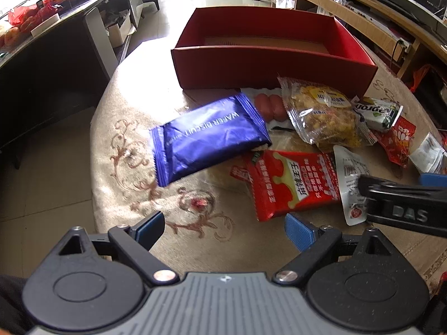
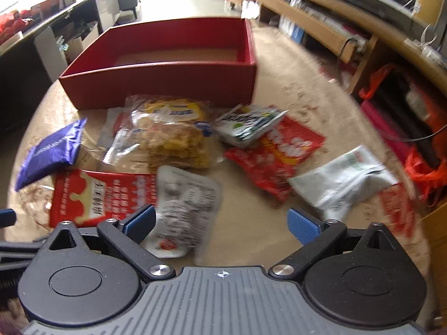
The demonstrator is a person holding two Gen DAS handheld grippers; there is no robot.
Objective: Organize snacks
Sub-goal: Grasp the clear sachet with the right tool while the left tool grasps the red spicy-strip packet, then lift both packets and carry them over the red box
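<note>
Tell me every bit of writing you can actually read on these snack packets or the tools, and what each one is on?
"WAFER BISCUIT": blue packet.
"麻辣王子": red packet, yellow patch; its smaller print is too small to read.
"apron": white and green packet, partly cut off.
"DAS": black body of the right gripper.
White pouch: print too small.
Clear packet: label blurred.
Right wrist view: all too blurred.

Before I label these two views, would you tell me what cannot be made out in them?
- Sausage pack: left wrist view, mostly covered by the blue wafer packet and the clear cracker bag.
- Red box floor: both views, near wall hides the front part.
- White pouch print: right wrist view, motion blur.
- White packet: left wrist view, cut off by the right edge.
</note>
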